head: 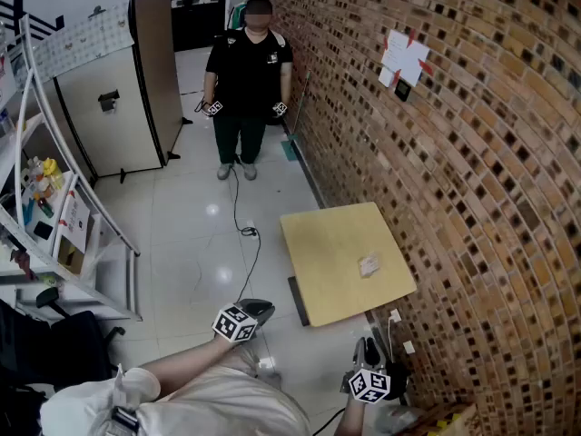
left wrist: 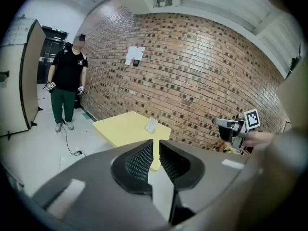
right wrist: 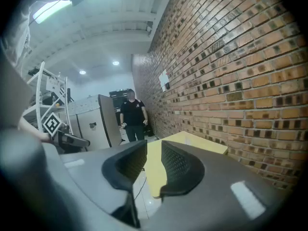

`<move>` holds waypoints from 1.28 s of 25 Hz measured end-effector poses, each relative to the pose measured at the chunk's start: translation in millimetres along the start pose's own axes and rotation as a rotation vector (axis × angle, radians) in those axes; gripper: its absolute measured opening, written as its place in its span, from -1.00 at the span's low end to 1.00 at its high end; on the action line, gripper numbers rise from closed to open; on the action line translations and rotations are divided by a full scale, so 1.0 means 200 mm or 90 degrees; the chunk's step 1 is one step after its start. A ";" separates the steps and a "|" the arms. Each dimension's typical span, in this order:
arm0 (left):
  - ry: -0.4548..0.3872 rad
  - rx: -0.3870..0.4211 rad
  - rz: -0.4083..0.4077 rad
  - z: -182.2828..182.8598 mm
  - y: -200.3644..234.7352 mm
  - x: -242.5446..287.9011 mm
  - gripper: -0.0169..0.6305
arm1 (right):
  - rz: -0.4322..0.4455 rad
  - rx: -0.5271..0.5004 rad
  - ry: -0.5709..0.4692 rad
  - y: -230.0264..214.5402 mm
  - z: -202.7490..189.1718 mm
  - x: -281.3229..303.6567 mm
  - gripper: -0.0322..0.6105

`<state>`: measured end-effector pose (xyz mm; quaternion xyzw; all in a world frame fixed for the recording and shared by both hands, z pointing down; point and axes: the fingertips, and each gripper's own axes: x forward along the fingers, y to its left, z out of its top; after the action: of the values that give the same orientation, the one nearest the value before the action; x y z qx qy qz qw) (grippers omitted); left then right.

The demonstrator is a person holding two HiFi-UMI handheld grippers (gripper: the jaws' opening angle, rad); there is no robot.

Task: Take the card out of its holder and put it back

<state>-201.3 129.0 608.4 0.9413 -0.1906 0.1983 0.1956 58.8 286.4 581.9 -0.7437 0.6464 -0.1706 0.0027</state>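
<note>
A small clear card holder with a pale card (head: 369, 264) lies on the yellow table (head: 336, 243) beside the brick wall. In the left gripper view the card holder (left wrist: 152, 124) sits near the table's far side. Both grippers hover over the floor, short of the table's near edge. My left gripper (head: 259, 309) has its jaws a narrow gap apart with nothing between them (left wrist: 154, 159). My right gripper (head: 368, 349) is also open and empty (right wrist: 154, 160), and it points along the wall across the table (right wrist: 192, 141).
A person (head: 248, 75) in black holding two grippers stands at the far end of the tiled floor. A cable (head: 241, 216) runs across the floor toward the table. A metal rack (head: 54, 216) and a cabinet (head: 118, 98) stand on the left. The brick wall (head: 472, 198) is on the right.
</note>
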 end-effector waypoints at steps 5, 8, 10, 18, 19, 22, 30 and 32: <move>0.015 -0.004 -0.014 -0.02 0.05 0.04 -0.77 | -0.018 -0.003 0.006 -0.01 0.02 0.02 -0.63; 0.020 -0.003 -0.032 0.01 0.09 0.09 -0.77 | -0.038 -0.004 0.010 -0.03 0.03 0.03 -0.63; 0.022 0.003 -0.049 0.05 0.12 0.12 -0.77 | -0.057 -0.003 0.011 -0.04 0.04 0.05 -0.63; 0.007 0.025 -0.079 0.27 0.39 0.13 -0.76 | -0.094 0.023 -0.010 0.11 0.10 0.22 -0.63; 0.008 0.025 -0.082 0.28 0.42 0.13 -0.76 | -0.095 0.024 -0.010 0.14 0.09 0.24 -0.63; 0.016 0.030 -0.092 0.28 0.49 0.12 -0.76 | -0.096 0.033 -0.019 0.22 0.09 0.28 -0.63; 0.019 0.038 -0.104 0.31 0.66 0.10 -0.76 | -0.103 0.041 -0.039 0.36 0.10 0.36 -0.63; 0.019 0.039 -0.107 0.32 0.67 0.11 -0.76 | -0.105 0.042 -0.041 0.36 0.11 0.37 -0.63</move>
<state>-222.9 -20.4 603.1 0.9564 -0.1018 0.2011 0.1855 2.1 199.2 563.9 -0.7990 0.5766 -0.1673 0.0338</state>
